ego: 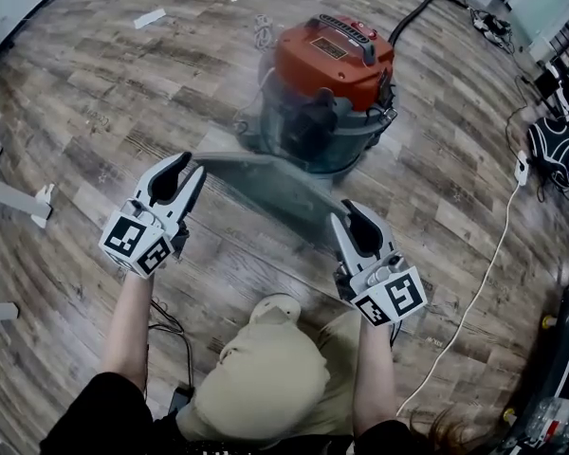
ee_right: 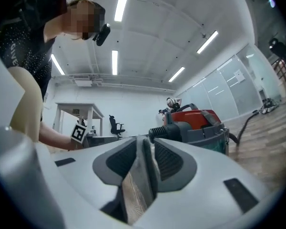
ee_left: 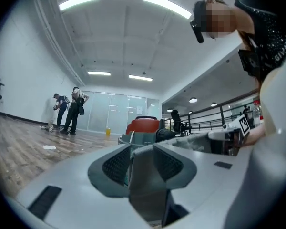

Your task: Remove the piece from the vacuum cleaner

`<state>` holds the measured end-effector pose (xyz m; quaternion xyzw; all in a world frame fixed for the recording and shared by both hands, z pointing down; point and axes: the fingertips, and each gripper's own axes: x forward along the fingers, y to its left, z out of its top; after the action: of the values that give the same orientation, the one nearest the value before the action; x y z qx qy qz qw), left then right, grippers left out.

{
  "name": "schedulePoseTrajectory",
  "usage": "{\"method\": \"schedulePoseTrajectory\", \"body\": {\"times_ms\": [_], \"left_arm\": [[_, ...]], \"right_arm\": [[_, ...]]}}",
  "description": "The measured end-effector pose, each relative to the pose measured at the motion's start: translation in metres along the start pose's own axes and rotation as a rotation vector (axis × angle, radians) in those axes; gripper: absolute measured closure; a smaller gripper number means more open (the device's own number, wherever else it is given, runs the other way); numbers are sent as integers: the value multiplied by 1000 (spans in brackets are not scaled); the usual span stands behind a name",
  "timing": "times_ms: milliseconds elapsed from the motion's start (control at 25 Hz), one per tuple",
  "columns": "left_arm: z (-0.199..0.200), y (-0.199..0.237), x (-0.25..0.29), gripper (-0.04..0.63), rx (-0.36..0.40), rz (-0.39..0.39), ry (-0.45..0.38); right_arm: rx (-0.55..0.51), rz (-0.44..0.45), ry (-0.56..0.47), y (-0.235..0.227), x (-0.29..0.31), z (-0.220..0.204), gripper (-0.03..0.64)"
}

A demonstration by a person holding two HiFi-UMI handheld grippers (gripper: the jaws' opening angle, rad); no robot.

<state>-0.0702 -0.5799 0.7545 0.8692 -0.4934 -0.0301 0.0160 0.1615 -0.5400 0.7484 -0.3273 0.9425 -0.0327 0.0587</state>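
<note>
An orange-topped vacuum cleaner with a grey-green drum stands on the wood floor ahead of me. In front of it a long flat grey nozzle piece hangs above the floor between both grippers. My left gripper is shut on its left end, and my right gripper is shut on its right end. In the left gripper view the grey piece fills the gap between the pads, with the vacuum beyond. In the right gripper view the piece's thin edge sits between the pads, and the vacuum with its black hose stub stands behind.
A black cable runs off behind the vacuum. A white cord crosses the floor at right, near a dark bag. A white scrap lies far left. Two people stand far off; a table is at the wall.
</note>
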Motion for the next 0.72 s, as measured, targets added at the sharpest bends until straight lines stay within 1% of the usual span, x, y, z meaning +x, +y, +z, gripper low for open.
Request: {"method": "schedulePoseTrajectory", "body": {"times_ms": [40, 80, 120, 200, 280, 320, 360, 400, 440, 520, 600, 720], "left_arm": [[3, -1, -2, 433, -18, 8, -12], [6, 0, -5, 412, -21, 23, -19], [9, 0, -8, 411, -16, 39, -25], [15, 0, -10, 413, -15, 58, -44], [15, -5, -10, 414, -20, 44, -45], [11, -9, -9, 414, -7, 32, -31], [7, -14, -7, 452, 15, 22, -9], [2, -19, -5, 578, 36, 10, 10], [-1, -26, -2, 587, 49, -9, 24], [-6, -41, 3, 588, 59, -64, 41], [-12, -54, 8, 588, 86, -100, 68], [-20, -70, 12, 588, 115, -138, 97]], "right_arm": [[-4, -15, 21, -2, -1, -3, 474], [-11, -23, 34, -2, -3, -5, 427], [-17, -28, 34, -3, -6, -4, 413], [-15, -32, 0, -3, -16, 4, 413], [1, -17, -38, -2, -25, 12, 414], [3, -6, -43, 0, -29, 13, 418], [-3, -2, -36, 0, -31, 13, 463], [-12, -4, -21, 0, -34, 11, 598], [-18, -9, -1, 0, -35, 7, 606], [-24, -12, 39, 0, -37, 1, 606], [-40, -4, 69, 2, -36, -3, 606], [-76, 12, 72, 9, -36, -2, 606]]}}
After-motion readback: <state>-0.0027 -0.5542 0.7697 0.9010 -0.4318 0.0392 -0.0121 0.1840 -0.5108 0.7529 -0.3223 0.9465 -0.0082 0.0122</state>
